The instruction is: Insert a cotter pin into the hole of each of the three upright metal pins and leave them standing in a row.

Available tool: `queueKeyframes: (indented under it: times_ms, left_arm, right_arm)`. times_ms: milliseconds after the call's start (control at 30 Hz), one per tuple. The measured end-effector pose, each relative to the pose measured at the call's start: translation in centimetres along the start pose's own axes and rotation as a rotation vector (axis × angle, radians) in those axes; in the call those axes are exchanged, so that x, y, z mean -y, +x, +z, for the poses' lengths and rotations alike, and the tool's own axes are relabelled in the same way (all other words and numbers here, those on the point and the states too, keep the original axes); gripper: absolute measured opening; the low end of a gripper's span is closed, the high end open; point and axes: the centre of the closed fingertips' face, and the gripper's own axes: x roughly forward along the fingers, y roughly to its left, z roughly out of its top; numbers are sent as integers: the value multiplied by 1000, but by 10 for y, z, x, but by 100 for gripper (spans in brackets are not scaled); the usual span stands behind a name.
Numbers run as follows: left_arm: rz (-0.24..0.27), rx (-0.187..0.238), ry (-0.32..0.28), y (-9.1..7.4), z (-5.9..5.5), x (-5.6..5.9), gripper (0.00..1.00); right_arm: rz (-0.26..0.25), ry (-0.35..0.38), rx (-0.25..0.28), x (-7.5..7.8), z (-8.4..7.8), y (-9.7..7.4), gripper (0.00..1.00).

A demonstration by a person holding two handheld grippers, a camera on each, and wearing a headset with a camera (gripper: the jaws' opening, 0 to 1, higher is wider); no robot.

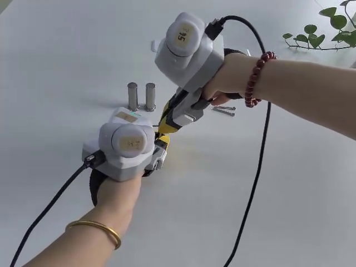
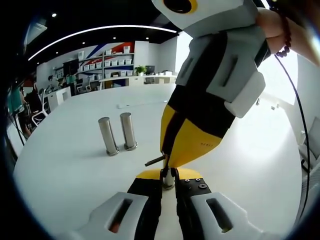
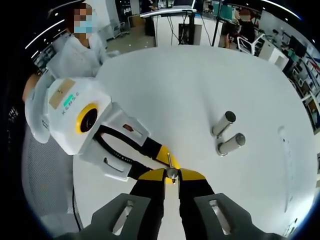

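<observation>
Two grey metal pins (image 1: 132, 95) (image 1: 150, 95) stand upright side by side on the white table (image 1: 67, 55); they also appear in the left gripper view (image 2: 108, 136) (image 2: 128, 131) and the right gripper view (image 3: 223, 124) (image 3: 231, 144). My left gripper (image 2: 168, 186) is shut on a third metal pin (image 2: 168, 177), held just above the table. My right gripper (image 3: 171, 175) comes down from above, shut on a thin cotter pin (image 3: 170, 161), whose end (image 2: 155, 161) sticks out sideways right at the held pin's top. Both gripper tips meet in the head view (image 1: 163, 133).
Loose cotter pins (image 1: 224, 110) lie on the table to the right of the grippers. Black cables (image 1: 253, 178) trail from both grippers across the table. A green plant (image 1: 320, 36) reaches in at the far right corner. People and shelves fill the room behind.
</observation>
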Motion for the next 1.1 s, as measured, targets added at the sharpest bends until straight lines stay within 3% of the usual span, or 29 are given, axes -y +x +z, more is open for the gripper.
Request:
queueKeyframes:
  times_ms: [333,567,1100]
  left_arm:
    - [13,11,9,-4,4,-27,7]
    - [13,7,10,-4,3,-42,7]
    - [-30,8,-1,-5,0,-43,8]
  right_arm:
    - [-11,-29,13,9,27,7,4]
    - [-12,-38,6,14,36,14,4]
    - [-23,-7,-5,16,38,20,4]
